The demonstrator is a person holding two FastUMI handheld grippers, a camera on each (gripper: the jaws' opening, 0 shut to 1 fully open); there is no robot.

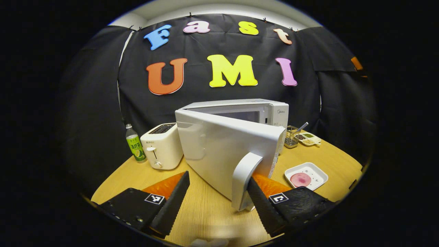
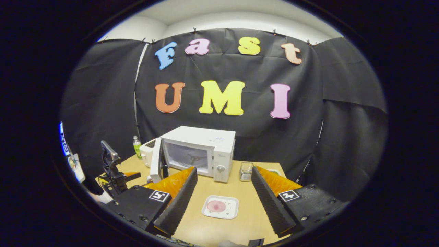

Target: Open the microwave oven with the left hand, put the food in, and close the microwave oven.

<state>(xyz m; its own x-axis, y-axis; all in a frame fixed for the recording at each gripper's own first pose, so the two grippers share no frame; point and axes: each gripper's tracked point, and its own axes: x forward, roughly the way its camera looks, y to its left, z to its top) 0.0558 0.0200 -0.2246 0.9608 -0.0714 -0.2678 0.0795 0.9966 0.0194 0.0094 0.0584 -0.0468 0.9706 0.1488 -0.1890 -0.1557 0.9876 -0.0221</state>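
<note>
hooking microwave door (image 1: 219, 151) handle (image 1: 244, 180), left gripper (image 1: 217, 195) jaws spread, door ajar

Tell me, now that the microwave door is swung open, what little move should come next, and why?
Probably the right gripper should ease down toward the white plate with the pink food. The microwave door already stands wide open with the cavity exposed, the plate sits on the table between the right gripper's open fingers, and the left gripper is beside the door handle.
</note>
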